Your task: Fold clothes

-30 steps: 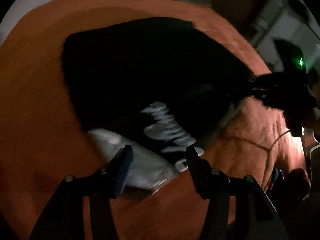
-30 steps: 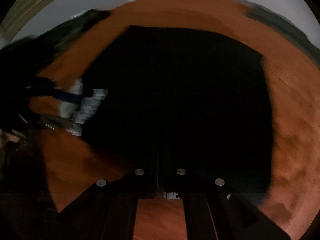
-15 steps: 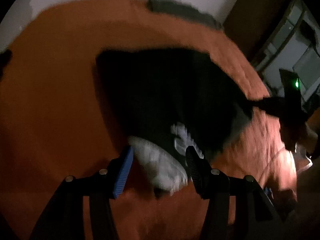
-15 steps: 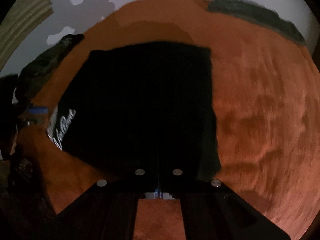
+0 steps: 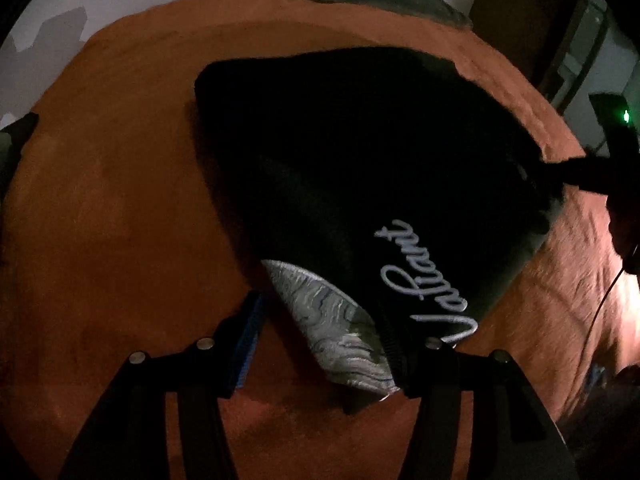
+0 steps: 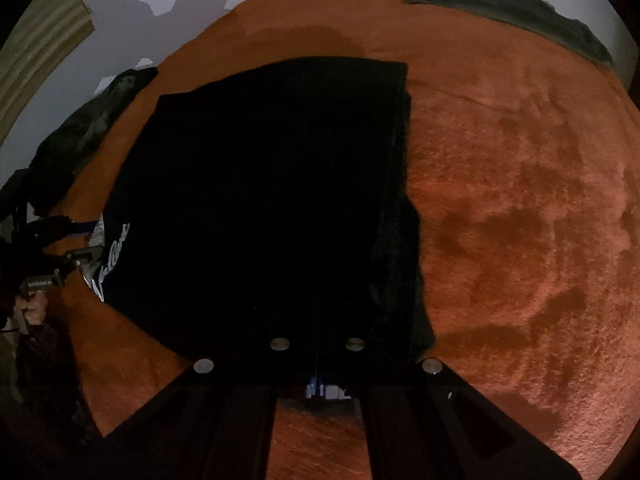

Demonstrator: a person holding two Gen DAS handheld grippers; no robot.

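A black garment (image 5: 360,152) with white script lettering (image 5: 424,280) and a grey marbled lining (image 5: 332,320) lies on an orange bed cover (image 5: 120,200). My left gripper (image 5: 324,344) stands open around the lined corner. That cloth rests against the right finger, and the blue-padded finger (image 5: 250,336) stays clear of it. In the right wrist view the garment (image 6: 260,200) fills the middle. My right gripper (image 6: 316,356) is shut on its near edge. The same gripper (image 5: 568,172) shows in the left wrist view, clamped on the garment's far right edge.
A folded dark green cloth (image 6: 508,12) lies at the cover's far edge by the white wall. Another dark garment (image 6: 80,140) is heaped at the left edge. A person's hand (image 6: 34,308) holds the left tool. A thin cable (image 5: 608,292) runs over the cover at right.
The right gripper, still shut on the black cloth, has shifted sideways with it, and more orange cover shows on its right. The left gripper has stayed open at the lettered corner.
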